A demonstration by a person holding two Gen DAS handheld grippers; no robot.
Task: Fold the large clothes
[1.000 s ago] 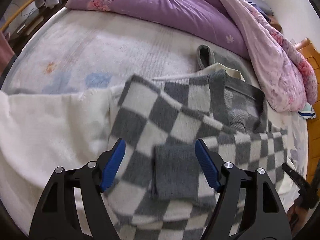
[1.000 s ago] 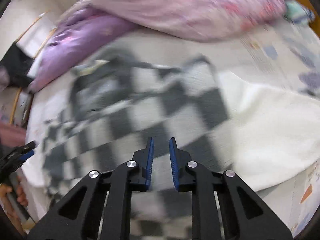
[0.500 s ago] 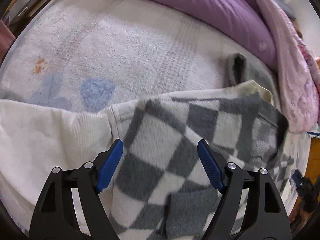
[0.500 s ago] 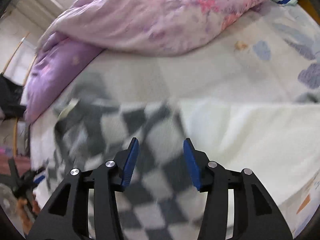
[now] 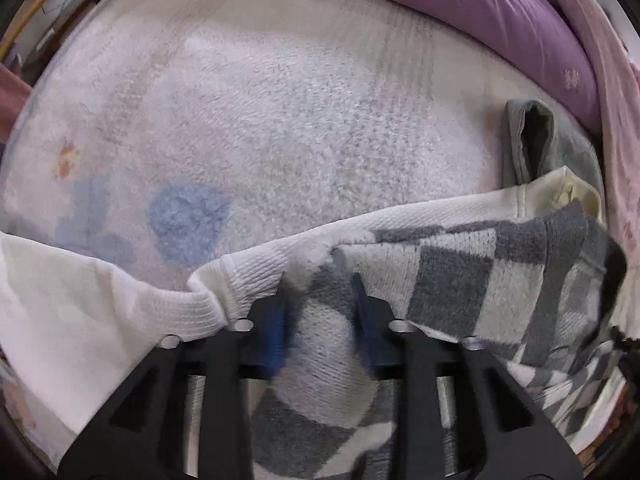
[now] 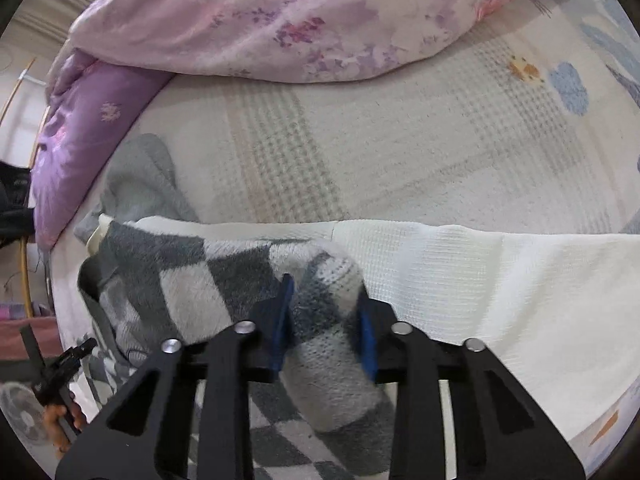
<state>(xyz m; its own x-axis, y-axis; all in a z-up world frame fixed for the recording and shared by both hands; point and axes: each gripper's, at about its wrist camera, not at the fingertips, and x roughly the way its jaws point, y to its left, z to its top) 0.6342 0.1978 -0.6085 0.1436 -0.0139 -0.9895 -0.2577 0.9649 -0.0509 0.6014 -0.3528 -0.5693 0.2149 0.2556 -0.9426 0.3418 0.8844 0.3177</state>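
Observation:
A grey-and-white checkered sweater (image 5: 460, 276) lies on a white knit garment (image 5: 80, 300) near the bed's front edge. In the left wrist view my left gripper (image 5: 318, 280) points down at the sweater's far edge. Its jaws are closing, and a bunched fold fills the gap between the blue pads (image 5: 276, 332). In the right wrist view the sweater (image 6: 180, 280) lies left of the white garment (image 6: 500, 280). My right gripper (image 6: 324, 292) is closing too, with a thick roll of checkered knit pressed between its jaws.
The bed's pale fleece blanket (image 5: 280, 120) stretches beyond the clothes. A purple quilt (image 5: 480, 12) and a pink floral quilt (image 6: 280, 20) are heaped at the far side. A grey garment (image 6: 140, 176) lies beside the sweater. A person's hand (image 6: 56, 420) shows at lower left.
Both grippers moved forward and down to the sweater's far edge. The left jaws went from wide open to closed on the knit. The right jaws opened, then closed on a fold.

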